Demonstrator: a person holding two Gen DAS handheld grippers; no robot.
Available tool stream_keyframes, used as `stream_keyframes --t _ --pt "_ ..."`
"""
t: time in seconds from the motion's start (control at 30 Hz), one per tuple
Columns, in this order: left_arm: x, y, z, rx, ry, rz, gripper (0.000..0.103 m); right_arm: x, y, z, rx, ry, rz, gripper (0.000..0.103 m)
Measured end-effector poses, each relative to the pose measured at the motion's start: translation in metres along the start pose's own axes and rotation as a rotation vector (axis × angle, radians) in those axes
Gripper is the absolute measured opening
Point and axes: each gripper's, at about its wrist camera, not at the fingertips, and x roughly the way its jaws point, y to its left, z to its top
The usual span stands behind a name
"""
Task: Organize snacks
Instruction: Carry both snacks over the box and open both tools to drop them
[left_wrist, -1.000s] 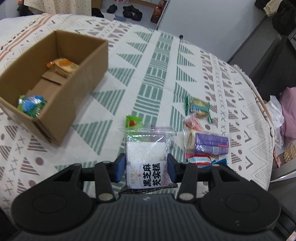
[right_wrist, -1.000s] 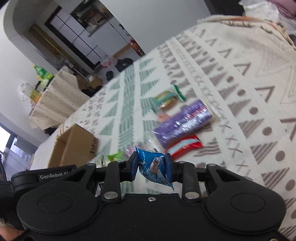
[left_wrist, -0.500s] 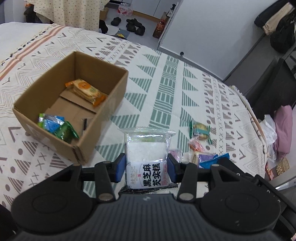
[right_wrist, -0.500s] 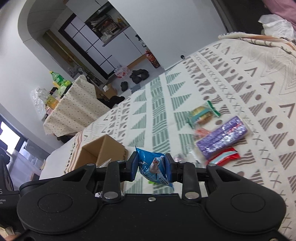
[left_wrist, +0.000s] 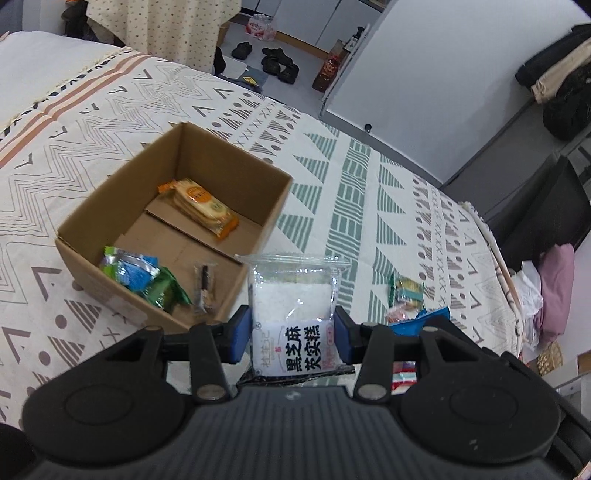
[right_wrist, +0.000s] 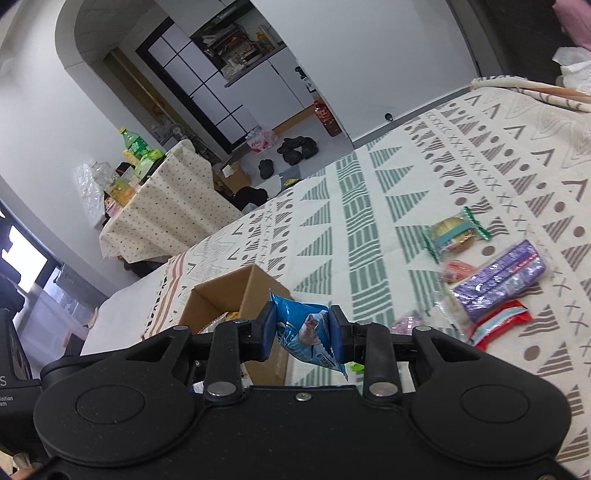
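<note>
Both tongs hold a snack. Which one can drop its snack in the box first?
Probably the left. Its tongs grip the white packet right at the cardboard box rim. The right tongs hold the blue packet with the box further ahead.

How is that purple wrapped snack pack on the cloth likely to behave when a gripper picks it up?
The purple pack looks like a long block, so it probably stays fairly stiff rather than drooping. Its glossy film wrap may be slippery between pads. Lying flat on the patterned cloth, it seems unlikely to roll.
</note>
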Motion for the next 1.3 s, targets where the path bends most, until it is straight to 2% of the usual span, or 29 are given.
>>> stream_keyframes --t 0.23,0.77,0.87,1.0,1.13,1.27,1.3 --pt "-0.003 0.027 0.019 -0.049 -0.019 -0.001 0.046 0.013 0.022 0.000 -0.006 0.003 0.010 0.030" --pt "0.007 0.088 0.063 -0.163 -0.046 0.046 0.046 0.058 0.071 -0.002 -0.039 0.061 0.058 0.030" --pt "0.007 0.094 0.067 -0.176 -0.049 0.058 0.051 0.066 0.077 -0.002 -0.030 0.072 0.073 0.030" --pt "0.003 0.097 0.069 -0.177 -0.060 0.061 0.066 0.075 0.086 -0.002 -0.019 0.085 0.090 0.030" --pt "-0.002 0.100 0.068 -0.180 -0.066 0.065 0.067 0.081 0.093 -0.001 -0.005 0.087 0.108 0.030" --pt "-0.006 0.102 0.065 -0.184 -0.059 0.080 0.068 0.080 0.091 0.004 0.030 0.084 0.123 0.038" --pt "-0.007 0.102 0.064 -0.185 -0.058 0.086 0.068 0.078 0.089 0.005 0.033 0.079 0.123 0.043"
